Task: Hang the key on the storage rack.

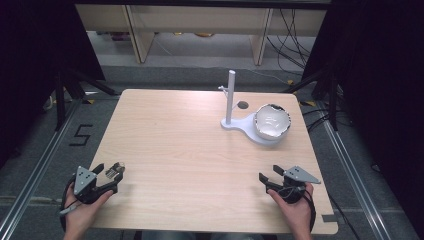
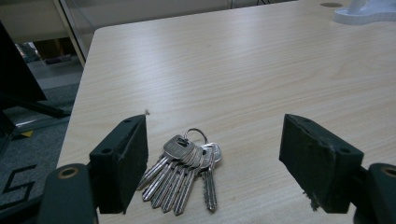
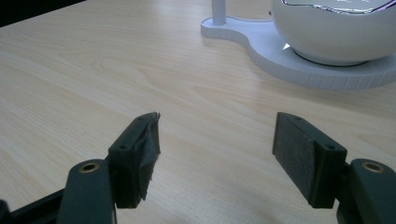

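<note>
High view: bunch of keys [image 1: 116,169] lying at the table's [image 1: 200,150] near left corner, just ahead of the left gripper [image 1: 106,171], jaws spread wide and gripping nothing. Right gripper [image 1: 266,176] resting near the near right edge, likewise released. White stand [image 1: 231,100] with a hook and a bowl [image 1: 272,121] on its base, toward the far right corner.

Left gripper view: keys [image 2: 184,170] flat on the wood between the open jaws, nearer the left pad, touching neither. Blades fanned toward the near edge, ring toward the far edge; long axis roughly in line with the jaws. Best to centre over the heads, lower to the wood, then close across the bunch.

Right gripper view: jaws apart over bare wood, stand base [image 3: 299,60] and bowl [image 3: 336,28] ahead.
</note>
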Available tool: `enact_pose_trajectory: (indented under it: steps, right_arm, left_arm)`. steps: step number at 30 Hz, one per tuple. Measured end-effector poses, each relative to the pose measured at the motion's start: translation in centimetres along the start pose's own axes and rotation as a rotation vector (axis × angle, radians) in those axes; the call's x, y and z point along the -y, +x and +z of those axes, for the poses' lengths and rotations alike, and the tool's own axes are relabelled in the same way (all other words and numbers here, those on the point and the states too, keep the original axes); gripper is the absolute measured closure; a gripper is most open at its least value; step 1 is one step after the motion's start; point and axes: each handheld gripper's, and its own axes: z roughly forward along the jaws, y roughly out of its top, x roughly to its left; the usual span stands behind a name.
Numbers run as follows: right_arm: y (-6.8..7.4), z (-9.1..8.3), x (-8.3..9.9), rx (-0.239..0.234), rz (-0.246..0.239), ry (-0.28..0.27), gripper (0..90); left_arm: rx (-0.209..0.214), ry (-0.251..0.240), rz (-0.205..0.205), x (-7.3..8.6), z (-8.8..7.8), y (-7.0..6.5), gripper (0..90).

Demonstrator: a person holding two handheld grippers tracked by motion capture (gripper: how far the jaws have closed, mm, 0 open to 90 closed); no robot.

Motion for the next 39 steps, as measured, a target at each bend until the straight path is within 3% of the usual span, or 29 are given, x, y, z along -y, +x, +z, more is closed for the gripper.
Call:
enact_pose_trajectory:
  steps: [7, 10, 12, 13, 14, 15, 16, 17, 18, 20, 21, 22, 23, 24, 26, 27, 30, 33, 34, 35, 36, 39]
  right_arm:
    - [0.0, 0.1, 0.0, 0.000, -0.013, 0.009, 32.6]
    - [0.1, 0.0, -0.1, 0.017, -0.024, 0.023, 32.0]
    - [0.1, 0.0, -0.1, 0.012, -0.018, 0.026, 31.7]
    - [0.1, 0.0, -0.1, 0.012, -0.018, 0.026, 31.7]
    - [0.2, 0.0, 0.0, 0.021, -0.011, 0.026, 31.8]
    - [0.2, 0.0, 0.0, 0.021, -0.011, 0.026, 31.8]
    - [0.1, 0.0, -0.1, 0.024, -0.025, 0.025, 31.8]
    - [0.1, 0.1, -0.1, 0.020, -0.019, 0.026, 31.8]
    - [0.0, 0.0, -0.1, 0.017, -0.031, 0.020, 31.9]
    - [-0.1, 0.1, -0.1, 0.016, -0.031, 0.014, 32.0]
    - [-0.1, 0.1, -0.1, 0.019, -0.032, 0.020, 32.0]
    - [0.2, 0.1, -0.1, 0.018, 0.014, 0.042, 32.1]
    - [0.0, 0.1, -0.2, 0.002, -0.008, 0.044, 32.1]
    - [0.3, 0.1, -0.2, 0.005, 0.024, 0.054, 32.2]
    - [0.4, 0.3, -0.1, -0.003, 0.021, 0.042, 32.2]
    - [0.1, 0.4, -0.1, -0.005, -0.011, 0.036, 32.1]
    - [0.3, 0.2, -0.1, -0.002, 0.011, 0.035, 31.9]
    - [0.0, 0.2, -0.1, 0.000, -0.014, 0.036, 31.9]
    - [-0.1, 0.2, -0.2, -0.007, -0.003, 0.051, 32.0]
    - [-0.1, 0.2, -0.2, -0.007, -0.003, 0.051, 32.0]
    - [0.0, 0.2, -0.2, -0.007, -0.002, 0.055, 32.0]
    - [0.3, 0.1, -0.2, -0.004, 0.023, 0.066, 31.9]
  left_arm:
    - [0.000, 0.016, -0.007, -0.1, 0.2, 0.1, 24.9]
    - [0.022, 0.050, -0.013, -0.2, 0.5, 0.3, 27.2]
    - [0.052, 0.099, 0.006, -0.4, 0.9, 0.8, 32.5]
    - [0.050, 0.126, 0.012, -0.6, 0.9, 1.0, 32.5]
    - [0.090, 0.202, 0.056, -1.6, 1.4, 2.0, 33.1]
    - [0.090, 0.202, 0.056, -1.6, 1.4, 2.0, 33.3]
    - [0.101, 0.262, 0.077, -2.2, 1.5, 2.5, 33.3]
    - [0.130, 0.297, 0.115, -2.8, 1.9, 3.0, 33.4]
    - [0.156, 0.365, 0.221, -3.7, 2.2, 3.7, 34.1]
    - [0.149, 0.479, 0.155, -4.7, 2.6, 3.4, 33.8]
    - [0.174, 0.528, 0.186, -5.3, 2.8, 3.5, 33.5]
    - [0.178, 0.581, 0.189, -6.0, 3.3, 3.4, 33.6]
    - [0.179, 0.626, 0.177, -6.5, 3.7, 3.4, 33.4]
    - [0.179, 0.679, 0.169, -6.9, 4.2, 3.5, 32.3]
    - [0.198, 0.742, 0.193, -7.5, 5.4, 3.4, 31.4]
    - [0.192, 0.783, 0.212, -7.8, 5.9, 3.3, 31.3]
    - [0.186, 0.864, 0.245, -8.0, 7.4, 3.0, 30.6]
    - [0.168, 0.913, 0.232, -8.0, 8.6, 2.7, 30.2]
    - [0.171, 0.951, 0.262, -8.1, 9.3, 2.7, 30.3]
    - [0.171, 0.951, 0.262, -8.1, 9.3, 2.7, 30.2]
    - [0.154, 0.964, 0.212, -7.8, 9.5, 2.3, 30.1]
    - [0.154, 1.019, 0.223, -7.7, 10.1, 2.0, 29.7]
